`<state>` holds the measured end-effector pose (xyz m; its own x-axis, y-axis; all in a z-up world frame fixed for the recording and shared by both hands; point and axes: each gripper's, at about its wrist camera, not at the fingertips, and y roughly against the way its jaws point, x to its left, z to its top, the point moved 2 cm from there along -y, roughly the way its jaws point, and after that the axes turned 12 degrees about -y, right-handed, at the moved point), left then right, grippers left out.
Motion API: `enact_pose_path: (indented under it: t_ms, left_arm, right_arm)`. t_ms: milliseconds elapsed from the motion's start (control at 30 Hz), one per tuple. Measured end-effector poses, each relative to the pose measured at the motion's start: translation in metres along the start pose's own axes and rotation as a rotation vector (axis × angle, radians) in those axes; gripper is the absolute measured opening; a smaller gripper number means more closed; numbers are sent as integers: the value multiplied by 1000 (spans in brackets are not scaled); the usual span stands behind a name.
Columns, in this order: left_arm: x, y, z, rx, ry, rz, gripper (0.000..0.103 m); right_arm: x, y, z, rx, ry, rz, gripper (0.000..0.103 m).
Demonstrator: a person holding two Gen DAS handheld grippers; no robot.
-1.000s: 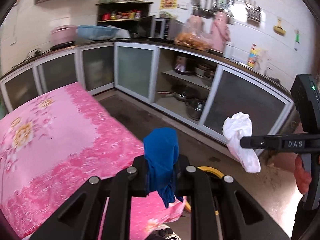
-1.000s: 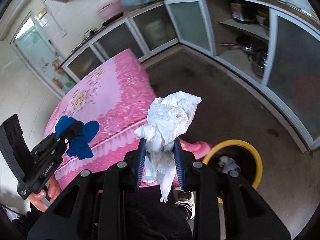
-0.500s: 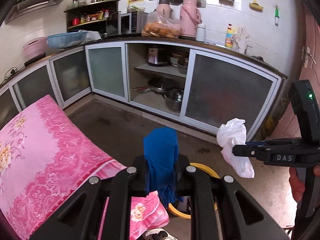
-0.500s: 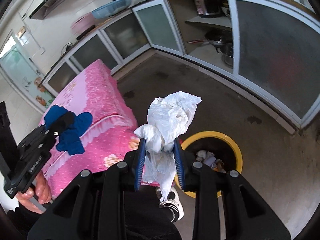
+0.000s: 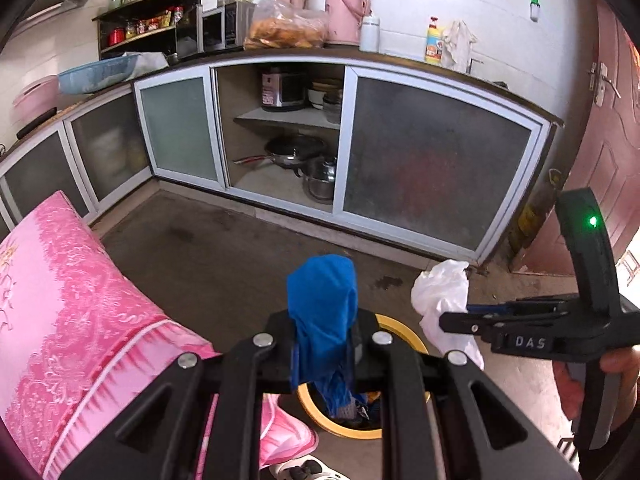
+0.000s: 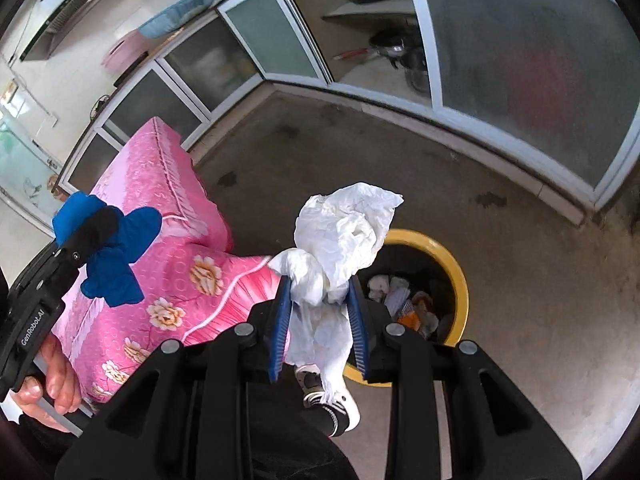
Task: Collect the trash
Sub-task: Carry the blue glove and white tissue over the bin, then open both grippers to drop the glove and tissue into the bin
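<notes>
Your left gripper (image 5: pixel 322 344): fingers clenched on blue wad (image 5: pixel 322 304). Your right gripper (image 6: pixel 320 312): white tissue (image 6: pixel 340 240) pinched between fingers, yellow-rimmed bin (image 6: pixel 460 276) just beyond fingertips.

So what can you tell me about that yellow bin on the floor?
The bin is round with a bright yellow rim and a dark inside, plastic by the look of it. It stands upright and open on the bare concrete floor, near the corner of the pink cloth. Crumpled white paper and an orange scrap already lie inside. The right tongs, shut on a white wad, hang near its rim without touching it.
</notes>
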<state>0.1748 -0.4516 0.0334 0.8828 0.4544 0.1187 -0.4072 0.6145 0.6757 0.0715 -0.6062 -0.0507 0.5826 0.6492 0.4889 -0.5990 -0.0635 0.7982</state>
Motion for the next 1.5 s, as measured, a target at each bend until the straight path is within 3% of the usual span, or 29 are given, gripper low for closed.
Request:
enact_pose_path:
  t_ms: [567,633,700,733,767,933,1200,1267,1367,1500]
  left_arm:
    - [-22,-78,-14,106,-20,-46,17]
    - [-21,-87,-17,116,-17,-46,31]
    - [-20,-95,-20,121,-3,-38,68]
    - [-18,-99,-24,129,14,-29,77]
    - [-16,-102,-27,137,28,-29,83]
    - [-10,-118,-44,209,68,-56,83]
    - [-5,-82,-34,137,105,-77,83]
    - [-7,-66,-32,111,109,-79,84]
    - [-6,-25,-28,27,137,-64,95]
    - [-3,26,-25,-46,172,-45,95]
  right_arm:
    - [-59,-80,-9,121,-119,-63,27]
    - [-67,-93,-9,133,-136,-79,28]
    - [-74,-106,-11,156,-148,-88,36]
    - [-76,-110,-11,157,-157,-97,45]
    - [-80,-115,-11,156,-167,-110,54]
    - [-97,-129,-23,202,-206,-150,57]
    - [-94,-93,-42,164,-203,-166,58]
    - [-89,-76,-44,114,-180,-184,65]
    - [-79,-40,-45,1,-155,-183,75]
    - [-55,5,-54,-125,-124,-120,93]
